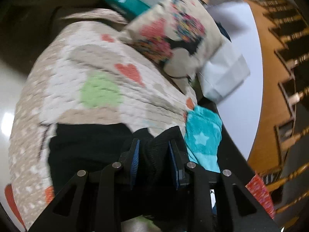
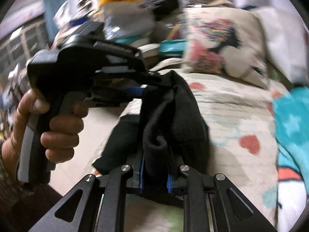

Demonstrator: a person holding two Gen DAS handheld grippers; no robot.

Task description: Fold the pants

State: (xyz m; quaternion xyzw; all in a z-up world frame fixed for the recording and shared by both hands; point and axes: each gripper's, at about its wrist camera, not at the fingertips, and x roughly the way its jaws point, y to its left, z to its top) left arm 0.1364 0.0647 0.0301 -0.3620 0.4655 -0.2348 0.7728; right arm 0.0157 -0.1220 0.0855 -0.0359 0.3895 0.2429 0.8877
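Note:
The black pants (image 1: 87, 145) lie bunched on a quilted bedspread (image 1: 77, 73) with hearts. My left gripper (image 1: 154, 147) is shut on a fold of the black fabric between its blue pads. In the right wrist view my right gripper (image 2: 156, 164) is shut on a bunched roll of the pants (image 2: 173, 119). The left gripper (image 2: 154, 85), held in a hand, shows there at mid left, clamped on the same cloth a little farther up. The pants hang between the two grippers above the bedspread (image 2: 231, 100).
A printed pillow (image 1: 173, 34) and a white bag (image 1: 226, 75) lie at the far side of the bed. A turquoise star towel (image 1: 202, 135) lies to the right of the pants. A teal box (image 1: 125, 2) is at the back. Wooden floor and stairs are at right.

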